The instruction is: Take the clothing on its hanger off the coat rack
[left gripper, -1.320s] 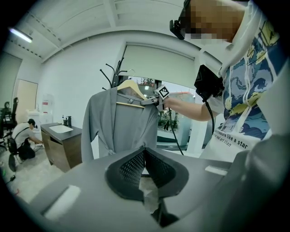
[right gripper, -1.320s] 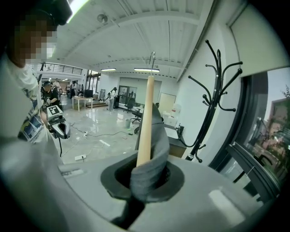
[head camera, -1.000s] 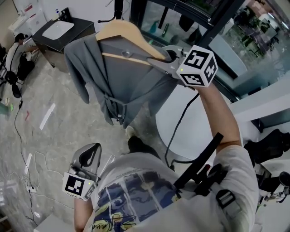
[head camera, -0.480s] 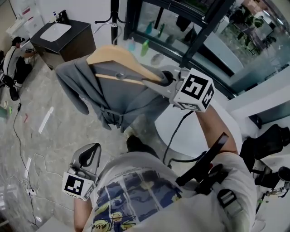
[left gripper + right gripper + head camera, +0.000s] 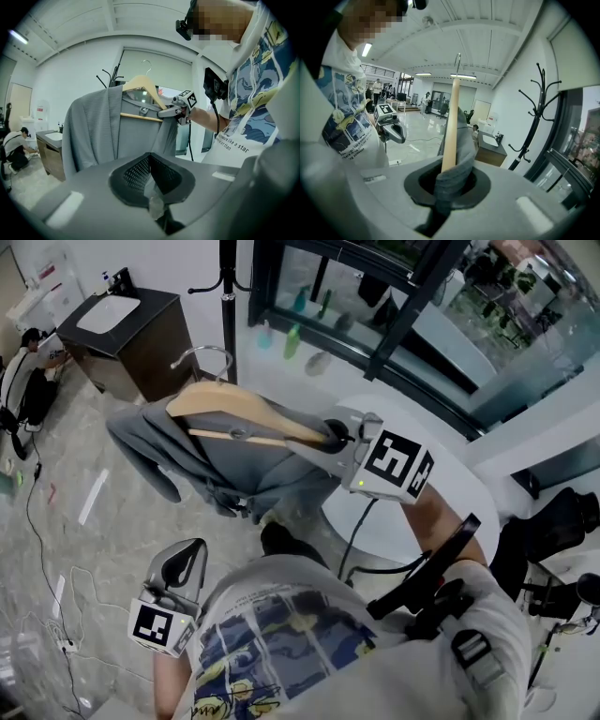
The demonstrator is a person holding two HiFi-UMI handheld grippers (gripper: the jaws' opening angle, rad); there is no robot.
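Observation:
A wooden hanger (image 5: 239,409) carries a grey garment (image 5: 230,465). My right gripper (image 5: 333,434) is shut on the hanger's right end, with cloth caught between the jaws. The right gripper view shows the wooden arm (image 5: 450,126) and grey cloth (image 5: 457,173) running out of my right gripper (image 5: 449,176). The metal hook (image 5: 202,354) hangs free, apart from the black coat rack (image 5: 226,296). My left gripper (image 5: 185,563) hangs low at the person's left side, shut and holding nothing. From my left gripper (image 5: 150,157) I see the garment (image 5: 98,131) held up ahead.
A dark cabinet with a white sink (image 5: 131,334) stands left of the rack. A round white table (image 5: 412,493) lies under my right arm. A person crouches at the far left (image 5: 28,371). Cables (image 5: 56,577) trail over the floor. A glass wall (image 5: 375,315) runs behind.
My right gripper has carried the hanger and garment lower and nearer to the person, away from the coat rack. The left gripper has stayed where it was.

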